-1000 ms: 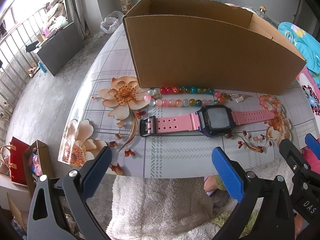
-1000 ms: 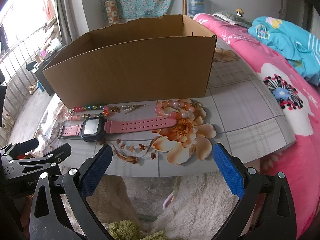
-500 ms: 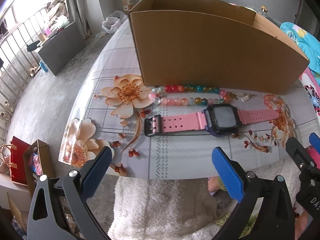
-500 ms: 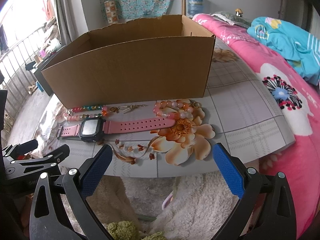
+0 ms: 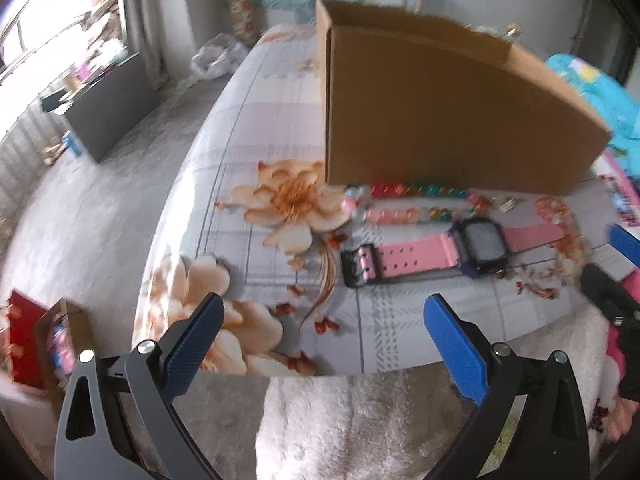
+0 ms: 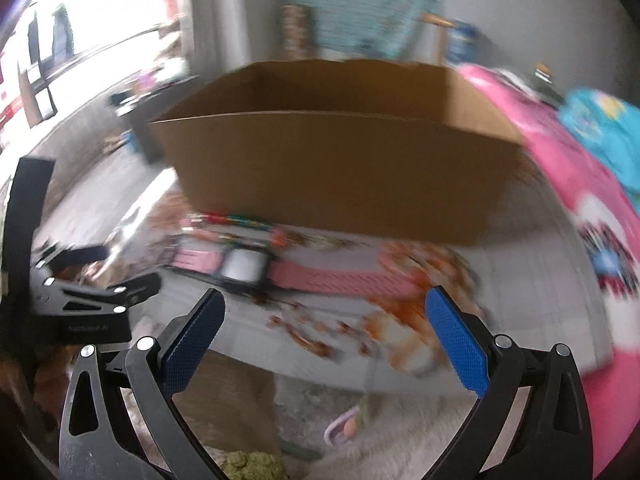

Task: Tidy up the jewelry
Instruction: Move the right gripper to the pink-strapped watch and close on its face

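Jewelry lies in a row on the flowered worktop (image 5: 248,148), between your claws and the cardboard box (image 5: 452,120). Nearest you, your left claw (image 5: 322,336) hangs over the worktop's near edge with its blue pads spread wide and nothing between them. Your right claw (image 6: 325,330) is likewise wide and empty, poised just short of the near edge; that view is smeared by motion, so fine detail is lost. In the left wrist view your right claw shows at the right border, and in the right wrist view your left claw sits at the left.

Just past the claws lies the pink watch (image 5: 460,250), flat on the worktop, its dark face toward the right and its black buckle end toward the left. In the right wrist view the pink watch (image 6: 280,270) lies ahead of the claw and slightly left. Beyond the watch, the multicoloured bead string (image 5: 408,202) stretches left to right, just in front of the box wall. Right of the watch's strap end sits the orange bead bracelet (image 5: 558,216), blurred, with a small metal charm (image 5: 506,204) near it. Farthest stands the box, open at the top; its inside is hidden from both views. A pink bed cover (image 6: 576,184) lies to the right.
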Demonstrator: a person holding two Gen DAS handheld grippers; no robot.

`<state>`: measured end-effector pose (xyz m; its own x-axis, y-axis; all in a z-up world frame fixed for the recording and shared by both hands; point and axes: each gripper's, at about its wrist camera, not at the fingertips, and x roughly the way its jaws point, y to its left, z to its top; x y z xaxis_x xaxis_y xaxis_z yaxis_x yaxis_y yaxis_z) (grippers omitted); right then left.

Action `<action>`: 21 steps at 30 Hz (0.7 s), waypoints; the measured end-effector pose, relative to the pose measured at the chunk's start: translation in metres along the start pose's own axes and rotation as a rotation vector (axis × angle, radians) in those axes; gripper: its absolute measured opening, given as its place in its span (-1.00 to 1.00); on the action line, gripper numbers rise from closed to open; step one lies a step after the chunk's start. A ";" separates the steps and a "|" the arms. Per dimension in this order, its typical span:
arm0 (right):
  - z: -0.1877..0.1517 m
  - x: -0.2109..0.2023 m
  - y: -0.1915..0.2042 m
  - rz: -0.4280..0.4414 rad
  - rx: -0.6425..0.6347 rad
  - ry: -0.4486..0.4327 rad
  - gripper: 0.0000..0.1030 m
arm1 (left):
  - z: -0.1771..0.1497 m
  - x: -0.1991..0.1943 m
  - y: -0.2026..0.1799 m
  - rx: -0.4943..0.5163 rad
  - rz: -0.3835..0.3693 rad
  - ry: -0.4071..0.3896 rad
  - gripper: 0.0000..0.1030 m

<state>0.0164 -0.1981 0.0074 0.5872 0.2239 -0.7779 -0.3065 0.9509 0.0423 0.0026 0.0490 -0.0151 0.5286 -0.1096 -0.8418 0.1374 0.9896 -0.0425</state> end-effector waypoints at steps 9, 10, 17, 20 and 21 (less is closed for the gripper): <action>0.019 0.048 0.025 0.220 -0.230 0.096 0.55 | -0.002 -0.007 0.035 -0.005 -0.230 -0.060 0.92; 0.020 0.055 0.026 0.230 -0.249 0.120 0.51 | -0.003 -0.007 0.037 -0.005 -0.234 -0.070 0.91; 0.014 0.072 0.032 0.220 -0.351 0.206 0.22 | -0.004 -0.005 0.025 0.063 -0.216 -0.149 0.89; 0.015 0.071 0.031 0.239 -0.391 0.223 0.13 | -0.006 -0.004 0.015 0.150 -0.167 -0.178 0.79; 0.017 0.071 0.030 0.250 -0.399 0.234 0.12 | -0.007 -0.004 0.010 0.186 -0.157 -0.186 0.72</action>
<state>0.0615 -0.1500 -0.0361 0.2910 0.3366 -0.8955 -0.7040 0.7092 0.0378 -0.0036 0.0600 -0.0158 0.6305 -0.2920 -0.7192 0.3713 0.9271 -0.0509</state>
